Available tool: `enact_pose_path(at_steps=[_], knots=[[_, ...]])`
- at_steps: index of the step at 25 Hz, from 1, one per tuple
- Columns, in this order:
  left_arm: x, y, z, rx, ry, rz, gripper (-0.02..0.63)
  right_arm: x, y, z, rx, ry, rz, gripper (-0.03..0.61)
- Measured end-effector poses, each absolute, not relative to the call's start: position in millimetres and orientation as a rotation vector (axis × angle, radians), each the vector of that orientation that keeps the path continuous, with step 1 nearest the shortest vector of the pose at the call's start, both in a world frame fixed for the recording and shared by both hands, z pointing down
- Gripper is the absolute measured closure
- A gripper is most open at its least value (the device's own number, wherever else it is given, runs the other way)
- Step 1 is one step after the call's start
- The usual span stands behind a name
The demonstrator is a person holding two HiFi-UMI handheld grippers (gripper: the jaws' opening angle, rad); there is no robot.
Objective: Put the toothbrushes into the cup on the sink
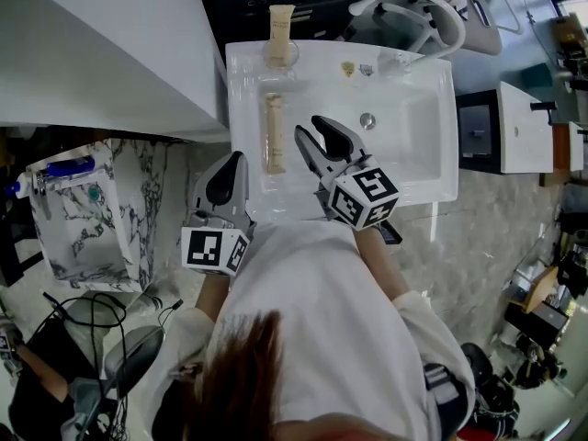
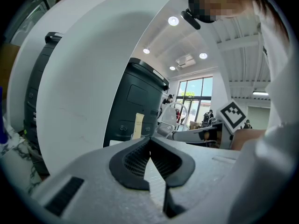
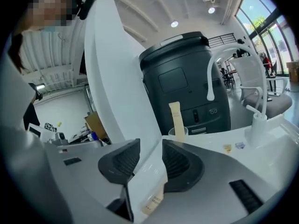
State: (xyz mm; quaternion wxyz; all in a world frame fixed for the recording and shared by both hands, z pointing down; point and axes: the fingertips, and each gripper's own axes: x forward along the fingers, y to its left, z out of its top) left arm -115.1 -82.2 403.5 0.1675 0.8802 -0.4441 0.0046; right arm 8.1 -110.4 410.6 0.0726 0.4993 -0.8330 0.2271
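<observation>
- A white sink [image 1: 404, 150] is seen from above, its basin bare apart from a round drain [image 1: 367, 120] near the middle.
- A clear cup [image 1: 281, 58] is set at the sink's back left corner; one toothbrush [image 1: 280, 24], wrapped in a beige packet, is stood upright in it.
- A second wrapped toothbrush [image 1: 274, 141] is laid flat on the sink's left ledge, lengthwise along the left edge, well apart from the cup.
- A white curved faucet [image 1: 413, 7] is mounted at the back edge, toward the right corner; two small tabs [image 1: 356, 69] are laid on the back ledge between cup and faucet.
- The right gripper [image 1: 310, 129] is held over the sink's left part, just beside the lying toothbrush. Its jaws are spread; in the right gripper view the packet [image 3: 153, 202] is seen low in the gap, and no pad is pressed on it.
- The left gripper [image 1: 237, 163] is held off the sink's front left corner, its jaws pressed together at the tips with nothing between them.
- A white panel [image 1: 92, 44] is stood to the sink's left, and a dark grey unit [image 3: 187, 78] behind it.
- A marbled box [image 1: 83, 219] is placed on the floor at the left; pale speckled flooring [image 1: 478, 237] is seen at the right.
- Tall windows [image 3: 273, 36] and recessed ceiling lights [image 3: 174, 24] are visible beyond.
</observation>
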Motion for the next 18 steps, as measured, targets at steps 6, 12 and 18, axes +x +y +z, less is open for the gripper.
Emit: enact_pose_path(at_steps=[6,12,18], knots=[[-116.1,-85.2,408.5,2.489,-1.271,0.030,0.598,-7.8,-133.3,445.0,1.410,-2.432,0.766,0.434],[-116.7,-87.9,412.9,2.482,-1.255,0.053,0.598,-15.8,-154.4,496.8,1.345,-2.308,0.852,0.414],[-113.4,-93.4,417.3,2.473,-1.222,0.065,0.598,-17.6,-162.1,555.0,1.293,-2.159,0.961,0.403]])
